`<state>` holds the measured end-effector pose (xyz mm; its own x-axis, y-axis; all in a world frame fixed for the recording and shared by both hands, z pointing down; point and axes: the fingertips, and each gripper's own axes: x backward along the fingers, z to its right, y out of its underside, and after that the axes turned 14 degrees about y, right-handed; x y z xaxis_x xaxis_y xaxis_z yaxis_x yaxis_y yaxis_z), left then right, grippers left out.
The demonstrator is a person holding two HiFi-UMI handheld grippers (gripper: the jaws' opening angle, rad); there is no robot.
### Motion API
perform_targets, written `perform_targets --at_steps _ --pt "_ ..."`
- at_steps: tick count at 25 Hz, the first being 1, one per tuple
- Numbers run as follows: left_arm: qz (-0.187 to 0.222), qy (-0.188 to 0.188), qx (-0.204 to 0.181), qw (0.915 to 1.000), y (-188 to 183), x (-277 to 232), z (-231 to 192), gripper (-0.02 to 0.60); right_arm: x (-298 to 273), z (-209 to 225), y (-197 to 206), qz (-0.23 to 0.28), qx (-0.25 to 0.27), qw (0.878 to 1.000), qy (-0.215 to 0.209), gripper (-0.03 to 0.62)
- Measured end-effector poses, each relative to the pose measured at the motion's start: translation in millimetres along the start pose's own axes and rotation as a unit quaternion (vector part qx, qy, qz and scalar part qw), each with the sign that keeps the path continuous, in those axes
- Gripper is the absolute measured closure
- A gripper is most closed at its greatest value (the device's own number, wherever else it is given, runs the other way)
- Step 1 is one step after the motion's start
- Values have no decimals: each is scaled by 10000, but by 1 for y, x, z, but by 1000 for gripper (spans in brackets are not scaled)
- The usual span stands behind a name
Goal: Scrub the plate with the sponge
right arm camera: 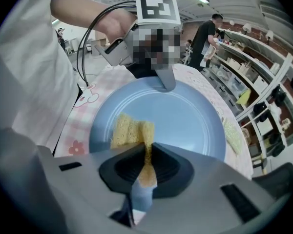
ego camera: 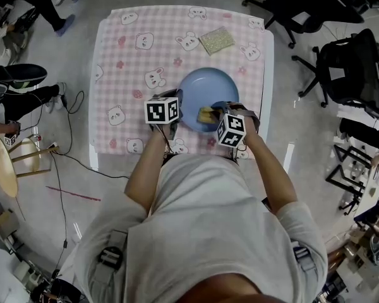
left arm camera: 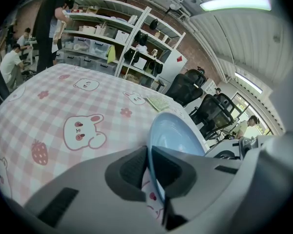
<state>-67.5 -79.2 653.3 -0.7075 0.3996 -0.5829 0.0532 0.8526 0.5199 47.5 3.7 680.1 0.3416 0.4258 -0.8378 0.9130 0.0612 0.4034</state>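
A round blue plate [ego camera: 208,87] lies on the pink checked tablecloth near the table's front edge. My left gripper [ego camera: 174,109] is shut on the plate's left rim [left arm camera: 158,145]; the rim runs between its dark pads [left arm camera: 132,167]. My right gripper [ego camera: 216,113] is shut on a yellow sponge [ego camera: 206,114], which rests on the plate's near part. In the right gripper view the sponge [right arm camera: 132,130] is squeezed between the pads [right arm camera: 168,172] and spreads out over the blue plate [right arm camera: 185,116]. The left gripper [right arm camera: 163,79] shows at the plate's far rim there.
A second, greenish sponge pad [ego camera: 216,40] lies at the table's far side, also seen as a pad [left arm camera: 158,103] beyond the plate. Black office chairs [ego camera: 341,68] stand right of the table. Shelves with bins [left arm camera: 102,33] and people [left arm camera: 49,28] are in the background.
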Motion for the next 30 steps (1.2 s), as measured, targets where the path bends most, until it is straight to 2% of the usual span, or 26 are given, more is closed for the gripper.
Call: perform_targets --at_steps 6,10,15,20,25,30 --pt "-36 -5 -46 10000 -1 0 1 549 2 14 22 -286 -286 9991 122 549" --pt "-33 3 -41 10000 -2 -1 0 549 -3 32 34 -523 -449 9970 353 549" --pt "-29 -19 -14 10000 -1 0 1 549 -12 64 42 -692 -1139 9892 605 549" --pt "0 1 0 10000 1 -3 0 549 -25 94 50 -935 -1365 9813 980 549" --pt "20 -83 73 9999 -1 -1 -2 549 -39 113 35 -976 -1024 9810 1331 549" --pt "-24 -146 153 9998 -1 -1 -4 549 -41 101 -5 -510 -782 9904 1016 551"
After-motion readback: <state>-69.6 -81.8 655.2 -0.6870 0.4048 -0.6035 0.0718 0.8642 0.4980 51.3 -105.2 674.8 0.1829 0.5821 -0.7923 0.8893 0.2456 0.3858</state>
